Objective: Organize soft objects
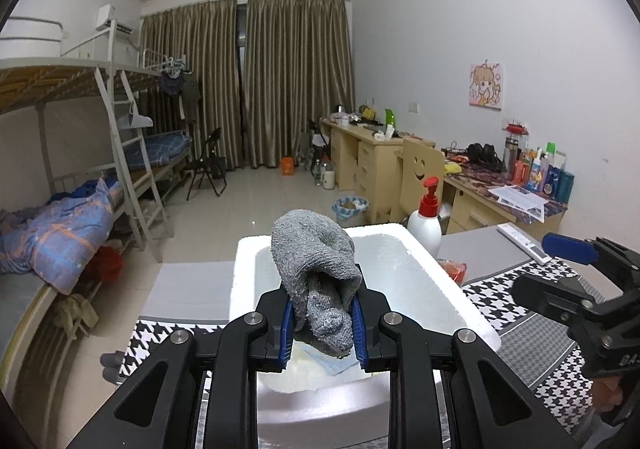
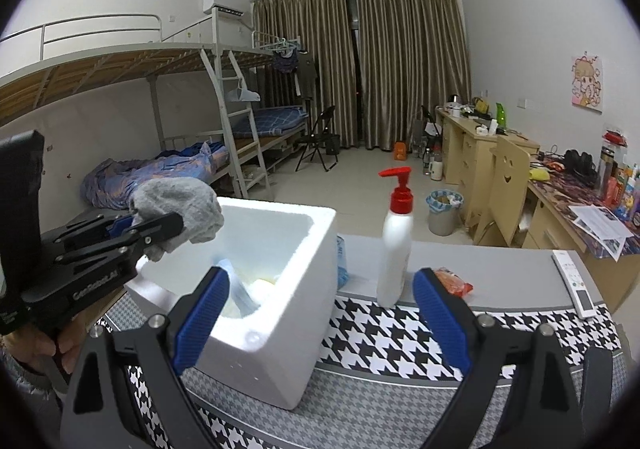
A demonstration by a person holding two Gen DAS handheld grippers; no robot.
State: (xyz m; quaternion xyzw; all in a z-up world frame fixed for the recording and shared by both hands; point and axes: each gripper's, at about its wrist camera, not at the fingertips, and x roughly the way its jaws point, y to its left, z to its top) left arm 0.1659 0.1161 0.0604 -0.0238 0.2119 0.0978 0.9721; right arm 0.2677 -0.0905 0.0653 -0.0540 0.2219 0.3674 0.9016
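My left gripper (image 1: 322, 323) is shut on a grey knitted cloth (image 1: 316, 273) and holds it above the open white foam box (image 1: 440, 289). In the right wrist view the cloth (image 2: 180, 205) hangs over the box's left rim (image 2: 288, 289), held by the left gripper (image 2: 152, 229). The box holds some pale soft items and a blue-white piece (image 2: 240, 289). My right gripper (image 2: 320, 313) is open and empty, to the right of the box near the table's front; it also shows in the left wrist view (image 1: 568, 249).
A white pump bottle with a red top (image 2: 394, 245) stands right of the box. An orange packet (image 2: 454, 281) and a white remote (image 2: 576, 281) lie behind on the grey tabletop. The houndstooth cloth (image 2: 400, 333) covers the table's front. Bunk beds left, desks right.
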